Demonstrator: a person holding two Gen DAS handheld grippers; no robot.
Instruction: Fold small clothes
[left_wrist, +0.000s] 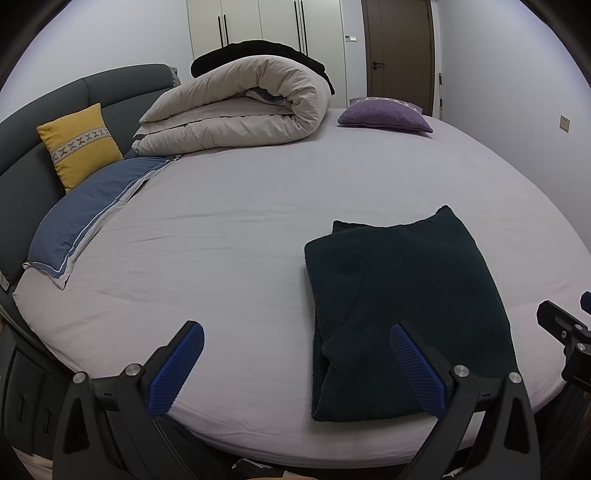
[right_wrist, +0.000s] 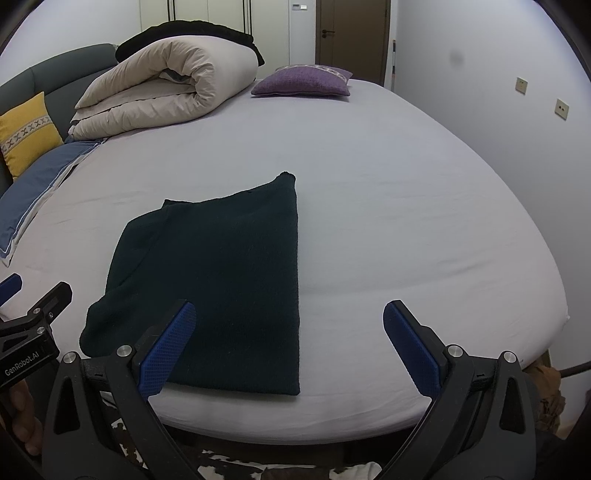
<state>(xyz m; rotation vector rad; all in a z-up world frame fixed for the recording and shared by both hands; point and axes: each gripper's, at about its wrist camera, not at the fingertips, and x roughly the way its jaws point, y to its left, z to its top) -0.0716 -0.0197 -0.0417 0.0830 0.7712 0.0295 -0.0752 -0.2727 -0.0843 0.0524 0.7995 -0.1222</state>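
Observation:
A dark green knit garment (left_wrist: 406, 306) lies folded into a tall rectangle near the front edge of the bed (left_wrist: 240, 229); in the right wrist view the garment (right_wrist: 214, 280) sits left of centre. My left gripper (left_wrist: 295, 365) hovers open above the bed's front edge, its right finger over the garment's near left part. My right gripper (right_wrist: 290, 343) is open too, its left finger above the garment's near edge and its right finger over bare sheet. Nothing is held between either pair of fingers. The left gripper (right_wrist: 29, 325) shows at the left edge of the right wrist view.
A rolled beige duvet (left_wrist: 236, 110) with a black garment on top lies at the back. A purple cushion (left_wrist: 384, 116), a yellow cushion (left_wrist: 79, 146) and a blue pillow (left_wrist: 88, 218) sit around the bed. A grey headboard (left_wrist: 122, 85) runs along the left. A wall (right_wrist: 498, 110) borders the right side.

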